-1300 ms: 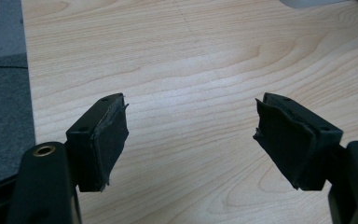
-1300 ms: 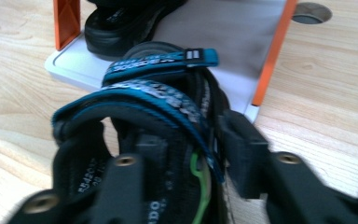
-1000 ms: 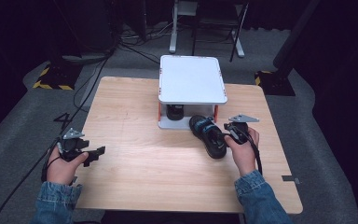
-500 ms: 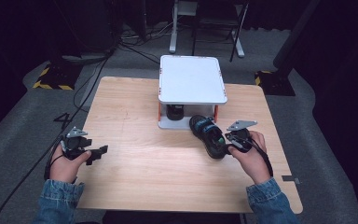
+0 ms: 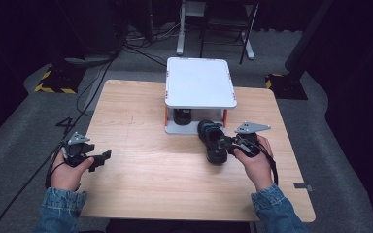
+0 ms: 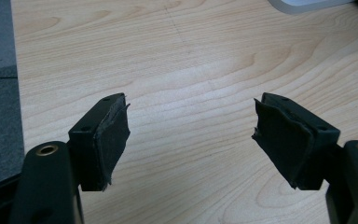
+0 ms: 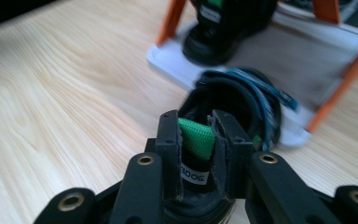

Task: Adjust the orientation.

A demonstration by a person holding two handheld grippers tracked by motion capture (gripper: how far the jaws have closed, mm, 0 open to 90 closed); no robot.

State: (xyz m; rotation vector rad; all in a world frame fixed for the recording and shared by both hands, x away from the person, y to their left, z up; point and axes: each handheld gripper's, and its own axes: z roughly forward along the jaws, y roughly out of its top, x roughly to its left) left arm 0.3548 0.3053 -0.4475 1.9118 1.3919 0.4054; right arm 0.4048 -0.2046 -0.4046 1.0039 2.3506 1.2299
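From the high view, a wooden desk (image 5: 141,145) carries a small white two-level shelf (image 5: 200,82) at its far middle, with one black shoe (image 5: 183,115) tucked on the lower level. A second black shoe (image 5: 212,141) lies on the desk just in front of the shelf, and the right tongs (image 5: 229,143) meet its heel end. The left tongs (image 5: 103,159) hover near the desk's left edge, well apart from the shoes.

In the left gripper view, the left tongs (image 6: 191,135) stand wide open over bare wood, holding nothing.

In the right gripper view, the right tongs (image 7: 196,140) are clamped on the green pull tab (image 7: 196,136) at the shoe's heel (image 7: 235,100), with the shelf (image 7: 289,56) just beyond.
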